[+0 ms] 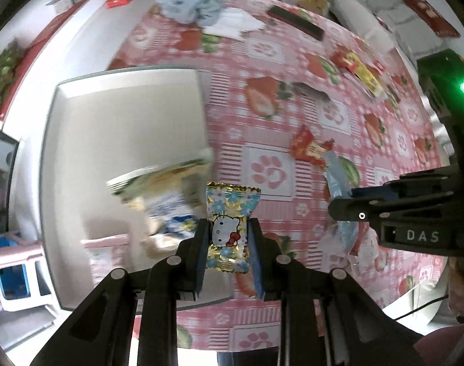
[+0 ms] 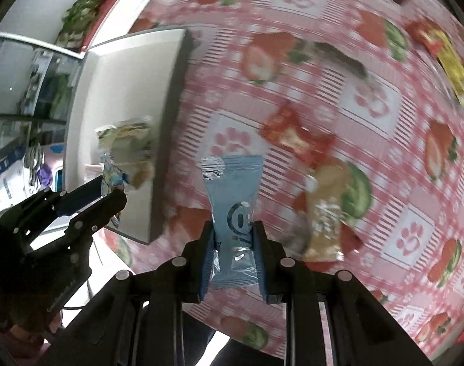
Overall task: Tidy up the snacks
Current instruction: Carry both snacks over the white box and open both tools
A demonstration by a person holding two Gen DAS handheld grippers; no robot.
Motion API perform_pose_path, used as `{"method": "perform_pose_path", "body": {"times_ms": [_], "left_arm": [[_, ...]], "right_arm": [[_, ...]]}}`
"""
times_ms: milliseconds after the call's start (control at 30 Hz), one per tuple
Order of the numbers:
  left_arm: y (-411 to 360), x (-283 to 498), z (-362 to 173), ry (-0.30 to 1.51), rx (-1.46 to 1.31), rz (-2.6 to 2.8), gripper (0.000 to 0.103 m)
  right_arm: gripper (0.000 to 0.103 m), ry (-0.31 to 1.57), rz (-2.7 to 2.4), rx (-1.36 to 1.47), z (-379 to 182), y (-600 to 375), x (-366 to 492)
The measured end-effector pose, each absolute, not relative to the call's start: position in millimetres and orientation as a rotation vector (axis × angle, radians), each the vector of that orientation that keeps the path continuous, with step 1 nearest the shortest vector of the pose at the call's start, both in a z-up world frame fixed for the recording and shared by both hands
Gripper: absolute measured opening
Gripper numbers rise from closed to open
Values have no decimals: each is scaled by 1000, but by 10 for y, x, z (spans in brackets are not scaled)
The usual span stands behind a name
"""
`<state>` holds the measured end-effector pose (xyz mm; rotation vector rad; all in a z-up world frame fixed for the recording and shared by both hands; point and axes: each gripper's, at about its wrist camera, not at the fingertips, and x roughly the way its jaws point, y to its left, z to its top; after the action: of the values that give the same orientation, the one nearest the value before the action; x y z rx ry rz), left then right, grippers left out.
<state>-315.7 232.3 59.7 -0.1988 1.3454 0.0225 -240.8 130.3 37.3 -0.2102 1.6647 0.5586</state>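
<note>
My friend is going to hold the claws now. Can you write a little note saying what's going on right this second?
Left claw: shut on the Hello Kitty candy, held up near the white tray.
Right claw: shut on the light blue packet, over the tablecloth.
Done: a few snacks lie in the tray, blurred.
Left: drop both in, then probably fetch the red packet, the yellow packet and the tan packet.

blurred: snack packets in tray (image 1: 158,180) | red packet (image 2: 296,135)
</note>
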Motion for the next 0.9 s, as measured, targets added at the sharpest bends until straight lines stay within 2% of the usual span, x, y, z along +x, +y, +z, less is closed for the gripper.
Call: {"method": "perform_pose_path", "body": {"times_ms": [500,900], "left_arm": [[3183,-3387,634,1305,-279,176,27],[3439,-3383,440,1332,-318,204,27]], "right_arm": [[26,1620,643,-254,426,2287,-2237],[26,1647,668,-231,287,2952,-2088]]}}
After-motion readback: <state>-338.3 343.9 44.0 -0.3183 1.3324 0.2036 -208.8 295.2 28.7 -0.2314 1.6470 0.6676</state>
